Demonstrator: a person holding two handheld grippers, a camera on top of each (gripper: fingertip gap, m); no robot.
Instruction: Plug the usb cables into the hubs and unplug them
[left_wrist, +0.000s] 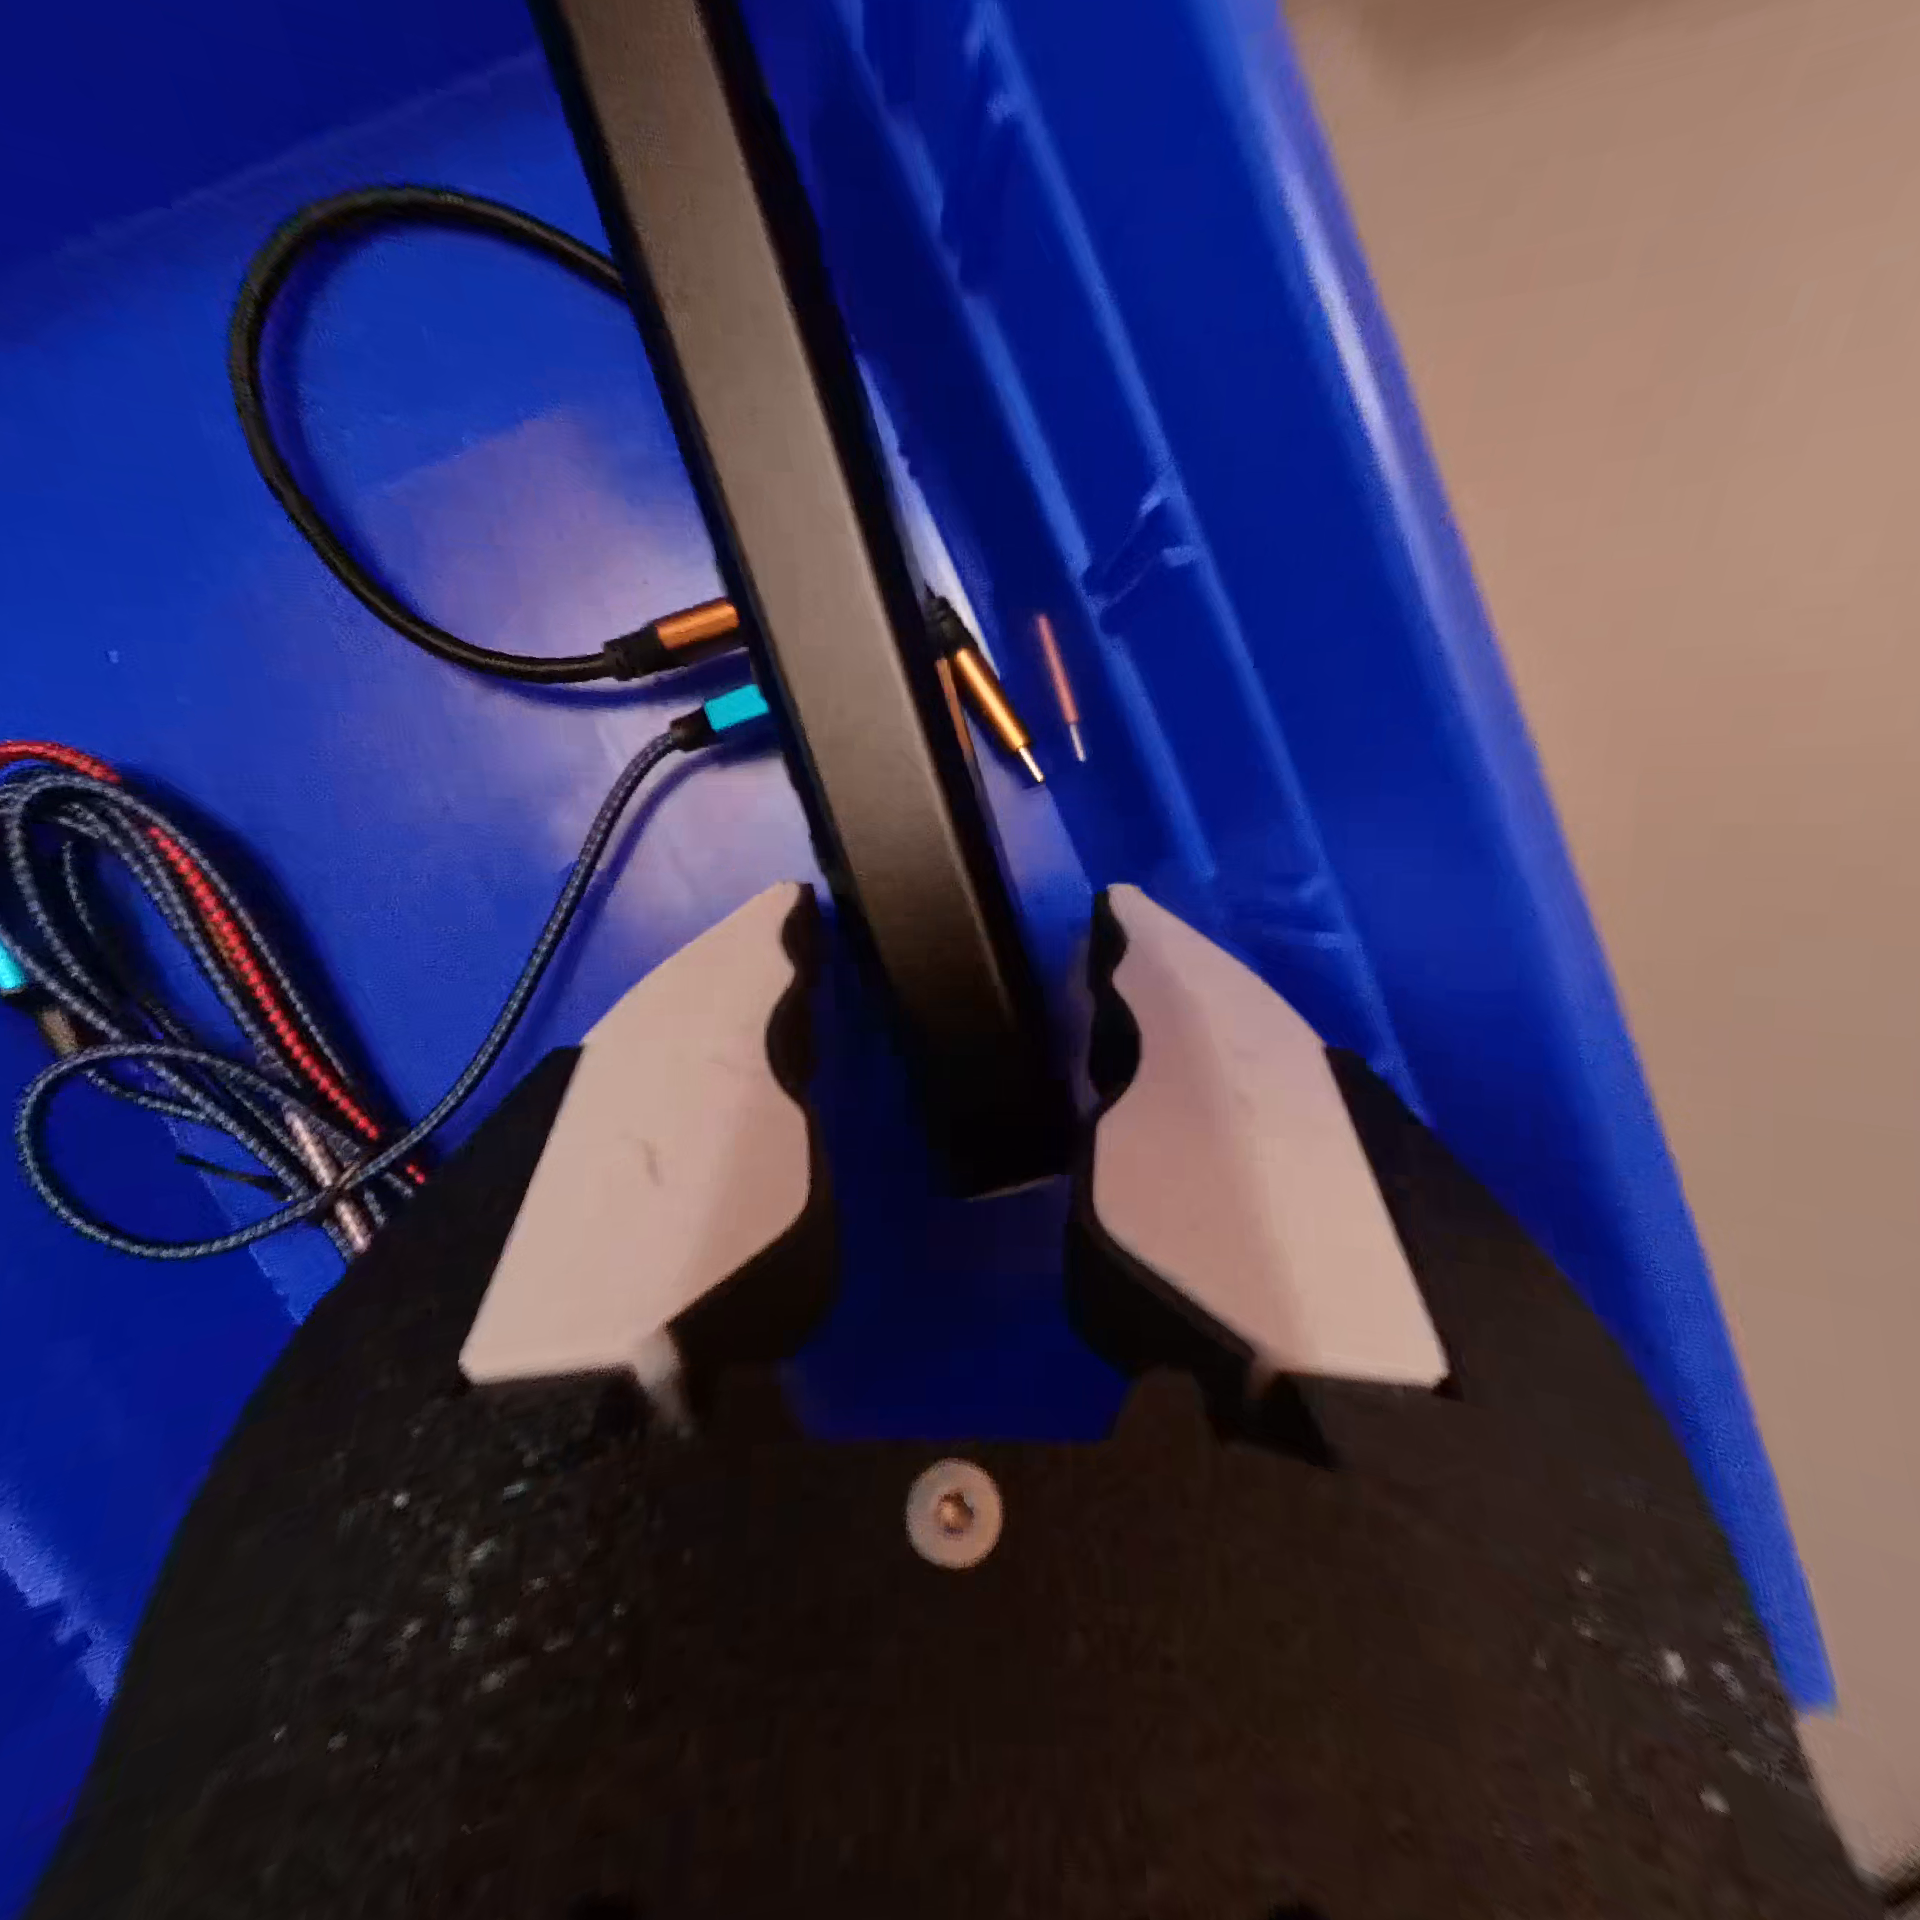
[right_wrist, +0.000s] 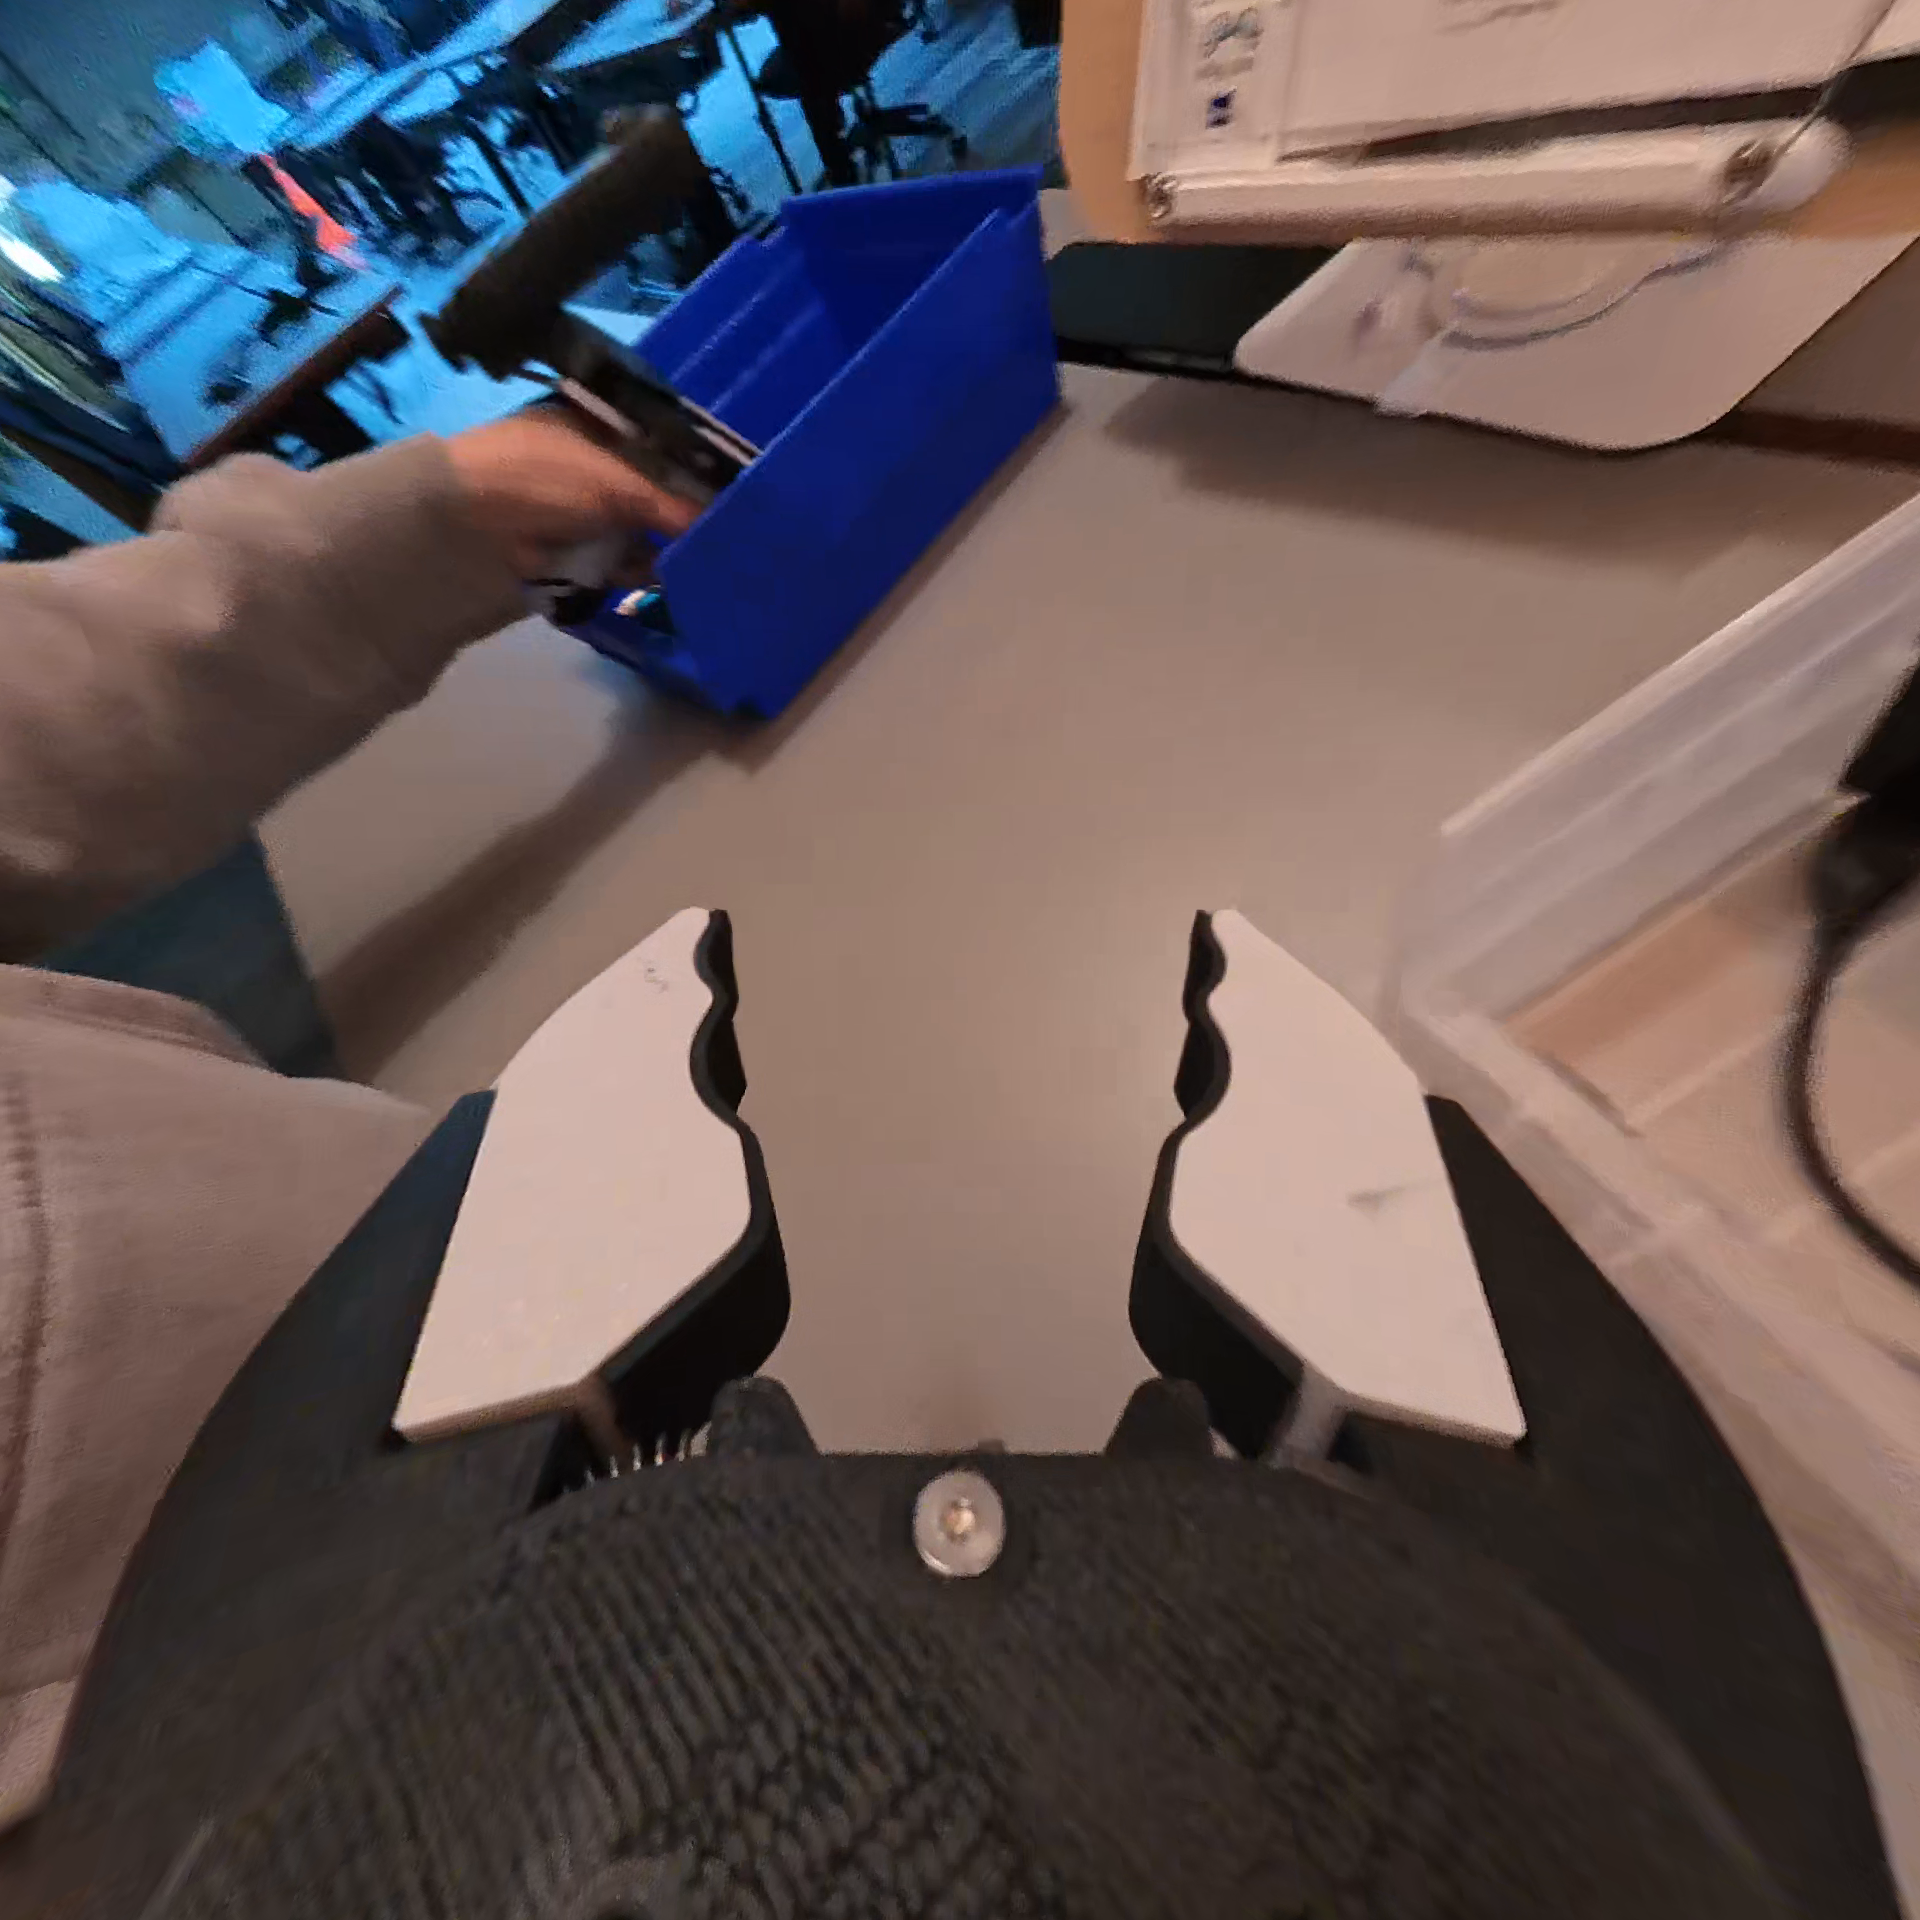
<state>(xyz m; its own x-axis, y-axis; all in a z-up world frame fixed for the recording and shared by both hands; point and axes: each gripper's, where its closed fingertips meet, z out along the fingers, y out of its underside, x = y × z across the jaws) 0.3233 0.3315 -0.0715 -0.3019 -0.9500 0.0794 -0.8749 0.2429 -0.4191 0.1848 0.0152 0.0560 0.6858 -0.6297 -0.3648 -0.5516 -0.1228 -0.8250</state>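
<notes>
In the left wrist view a long black hub (left_wrist: 790, 468) lies in a blue bin (left_wrist: 1195, 520). A black braided cable (left_wrist: 312, 488) with an orange plug (left_wrist: 696, 623) and a blue braided cable (left_wrist: 582, 883) with a teal plug (left_wrist: 738, 710) meet the hub's left side. Another orange plug (left_wrist: 992, 707) lies at its right side. My left gripper (left_wrist: 951, 899) is open, its fingers on either side of the hub's near end. My right gripper (right_wrist: 961, 920) is open and empty above the grey table (right_wrist: 987, 675), well short of the bin (right_wrist: 883, 436).
A loose bundle of red and blue braided cables (left_wrist: 156, 987) lies in the bin at the left. In the right wrist view a hand (right_wrist: 540, 488) holds the left gripper at the bin. A clear plastic box (right_wrist: 1662, 831) stands at the right, a white device (right_wrist: 1507, 343) behind.
</notes>
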